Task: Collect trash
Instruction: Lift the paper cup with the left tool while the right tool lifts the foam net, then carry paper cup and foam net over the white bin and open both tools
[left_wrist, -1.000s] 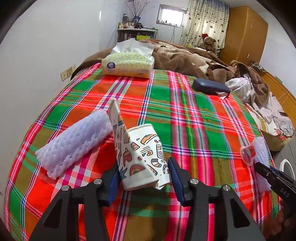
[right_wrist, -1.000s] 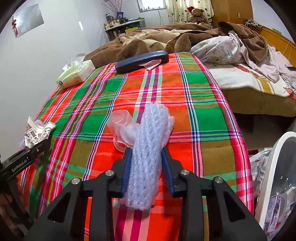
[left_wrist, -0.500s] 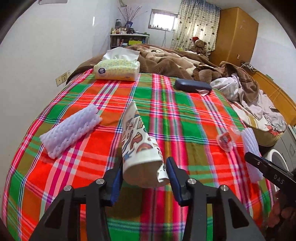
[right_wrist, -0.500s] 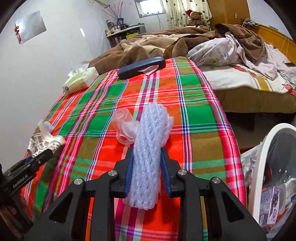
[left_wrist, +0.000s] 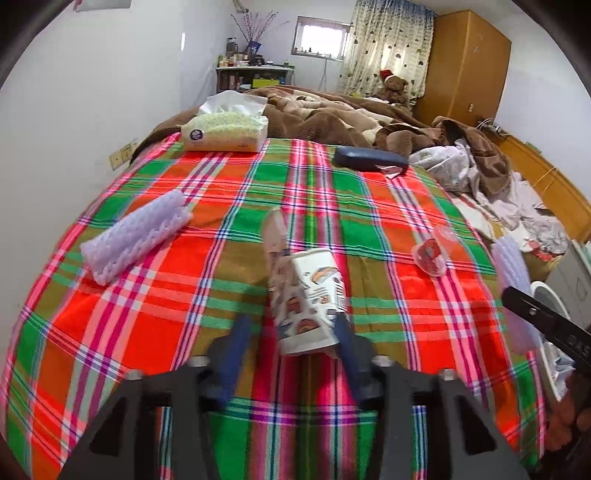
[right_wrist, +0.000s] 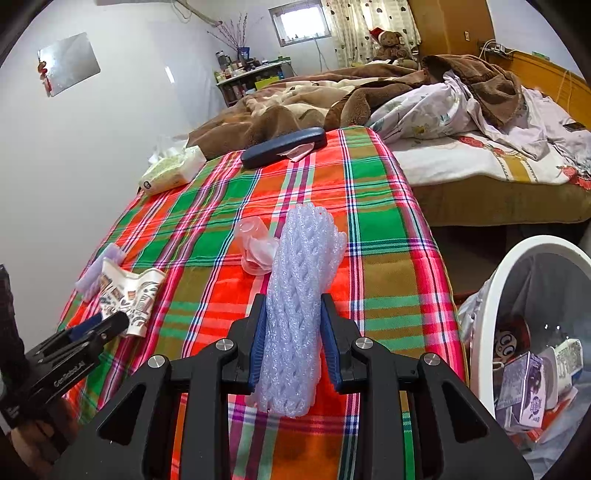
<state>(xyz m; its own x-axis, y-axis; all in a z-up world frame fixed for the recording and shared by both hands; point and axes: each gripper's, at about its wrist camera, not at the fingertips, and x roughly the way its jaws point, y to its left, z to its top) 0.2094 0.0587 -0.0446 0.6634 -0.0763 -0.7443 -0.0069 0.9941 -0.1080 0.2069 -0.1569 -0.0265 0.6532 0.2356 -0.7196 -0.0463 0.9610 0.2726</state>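
L gripper (left_wrist: 291, 343): jaws opening; we see the paper cup (left_wrist: 308, 295) between them, leaning on the R pad, clear gap on the L pad side, so no clamp.
Cup: crushed, printed paper, blurred in the L view; from the R view (right_wrist: 129, 295) it sits at the L gripper's (right_wrist: 99, 325) tips, above the cloth's near-left part.
R gripper (right_wrist: 291, 336): we hold it clamped on a foam net (right_wrist: 299, 295), both blue pads pressed into its sides; the net stands up btw the fingers, top end flared.
2nd foam net (left_wrist: 135, 236): lies flat on the cloth, left side, well apart from both grippers; in the R view only a bit peeks out behind the cup (right_wrist: 99, 273).
Plastic cup (right_wrist: 255, 245): clear, tipped on its side on the cloth, just behind the held net; in the L view (left_wrist: 432, 251) it's twd the right edge.
Bin (right_wrist: 491, 314): white rim, lined w/ a bag, on the floor right of the bed, trash already inside.
Cloth (left_wrist: 207, 280): red-green plaid, covers the bed end we work over.
Tissue pack (left_wrist: 225, 131): far-left corner of the cloth.
Dark case (left_wrist: 369, 158): far end of the cloth, right of the tissues.
Blanket (right_wrist: 295, 107): brown, heaped beyond the cloth.
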